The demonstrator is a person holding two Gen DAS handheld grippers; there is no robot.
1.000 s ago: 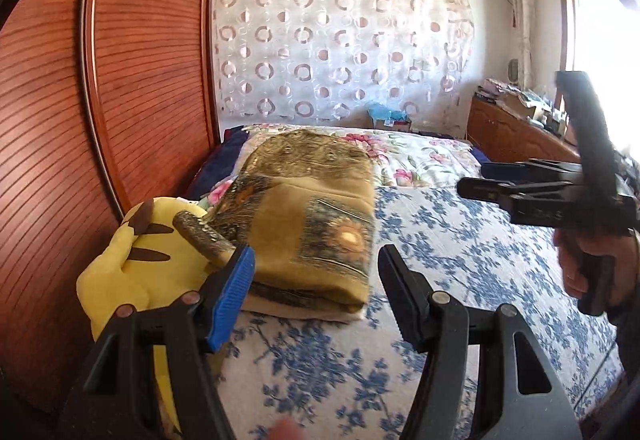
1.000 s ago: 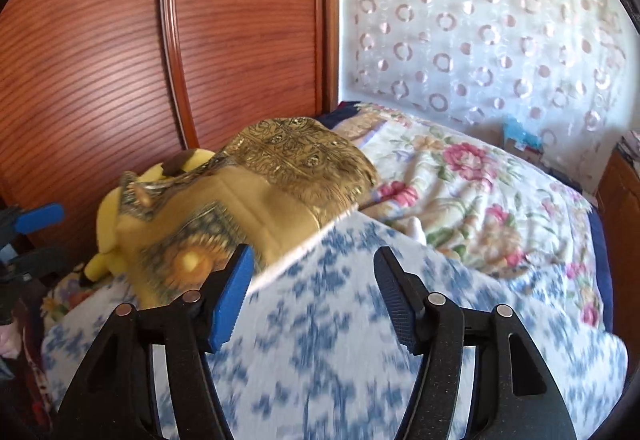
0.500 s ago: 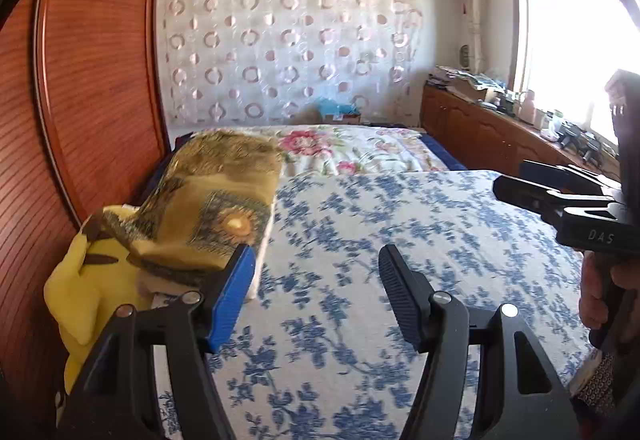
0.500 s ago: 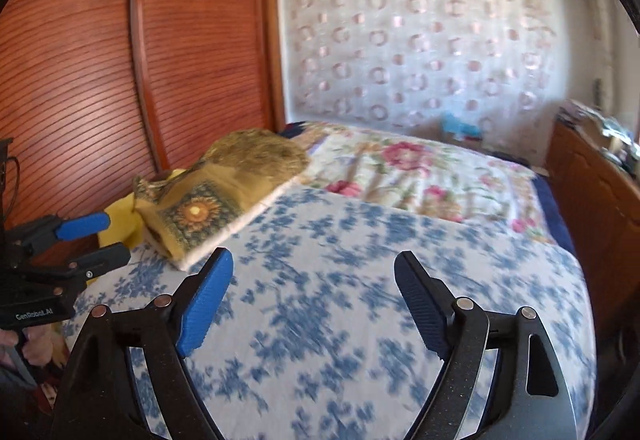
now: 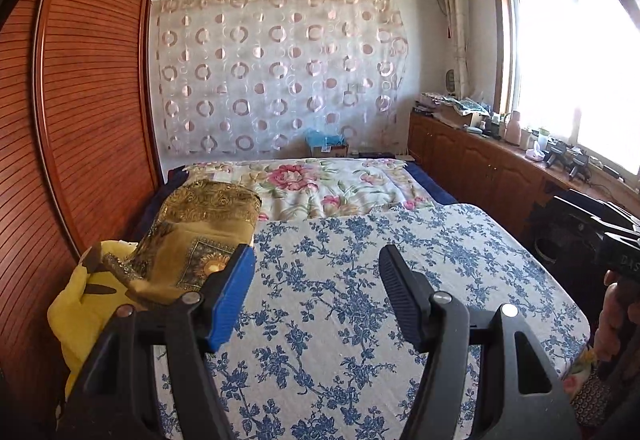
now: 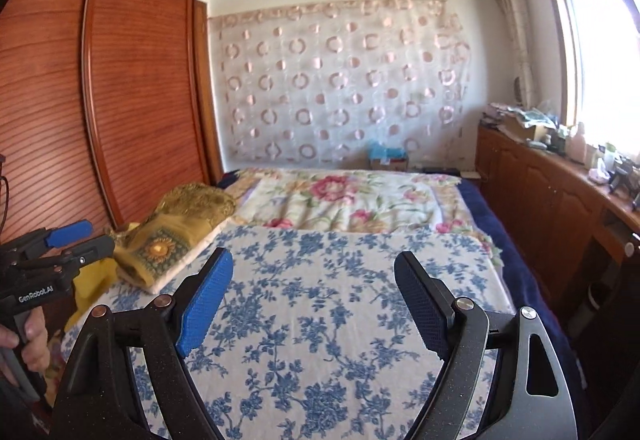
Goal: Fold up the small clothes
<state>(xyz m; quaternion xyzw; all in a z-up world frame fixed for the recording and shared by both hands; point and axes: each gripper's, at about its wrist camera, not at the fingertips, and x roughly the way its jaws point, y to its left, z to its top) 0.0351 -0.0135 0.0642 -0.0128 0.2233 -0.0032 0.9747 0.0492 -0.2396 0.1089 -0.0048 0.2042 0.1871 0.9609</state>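
Observation:
A folded olive-gold cloth (image 5: 180, 240) with a sun medallion lies at the left edge of the bed, partly on a yellow plush toy (image 5: 84, 304). In the right wrist view the same cloth (image 6: 160, 248) lies left of centre. My left gripper (image 5: 316, 256) is open and holds nothing; it hangs over the blue-flowered bedspread (image 5: 360, 236), with the cloth just left of its blue finger. My right gripper (image 6: 314, 256) is open wide and bare over the bedspread (image 6: 320, 280), well to the right of the cloth. The left gripper (image 6: 98, 236) also shows at that view's left edge, in a hand.
A wooden slatted wardrobe (image 5: 80, 120) runs along the left of the bed. Beyond the bedspread lies a pink-flowered quilt (image 5: 320, 184). A low wooden cabinet (image 5: 480, 168) with clutter on top stands under the window on the right. A hand (image 5: 612, 316) grips the right tool.
Both grippers have drawn back and swung right, away from the folded cloth, which now lies to their left. The right gripper's jaws have spread wider. The cloth has stayed in place.

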